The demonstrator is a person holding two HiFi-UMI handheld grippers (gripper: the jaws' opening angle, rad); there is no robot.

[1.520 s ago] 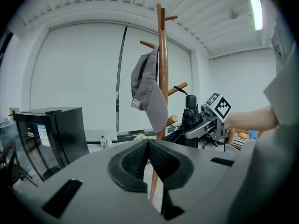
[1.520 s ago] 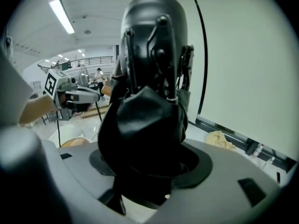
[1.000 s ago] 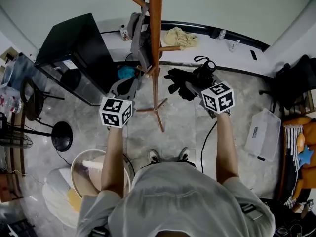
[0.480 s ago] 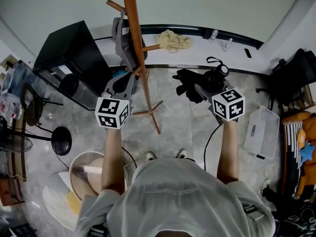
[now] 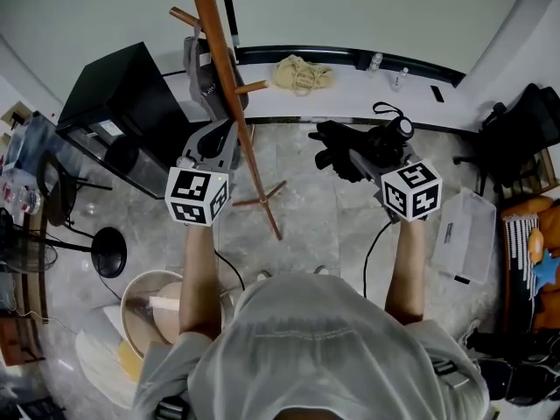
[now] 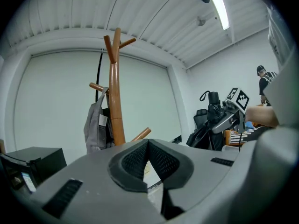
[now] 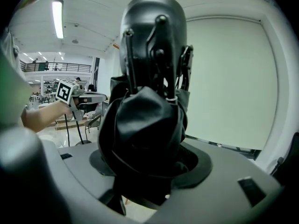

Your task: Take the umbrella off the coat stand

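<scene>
The wooden coat stand (image 5: 220,68) rises at the upper left of the head view, and it shows again as the coat stand (image 6: 115,92) in the left gripper view. A folded black umbrella (image 5: 350,151) is off the stand, held out to its right. My right gripper (image 5: 360,157) is shut on it; the umbrella (image 7: 148,111) fills the right gripper view between the jaws of the right gripper (image 7: 149,164). My left gripper (image 5: 219,136) hangs just left of the stand's pole. The left gripper (image 6: 147,146) is shut, its pads touching with nothing between them.
A grey bag (image 5: 199,66) hangs on the stand. A black cabinet (image 5: 122,94) stands at the left, and a white ledge (image 5: 367,94) with a beige cloth (image 5: 302,73) runs along the wall. A clear bin (image 5: 464,226) and a round tub (image 5: 149,309) sit on the floor.
The right gripper has carried the umbrella to the right, away from the stand. The left gripper has risen and shifted a little left. The stand has slid leftward in the view.
</scene>
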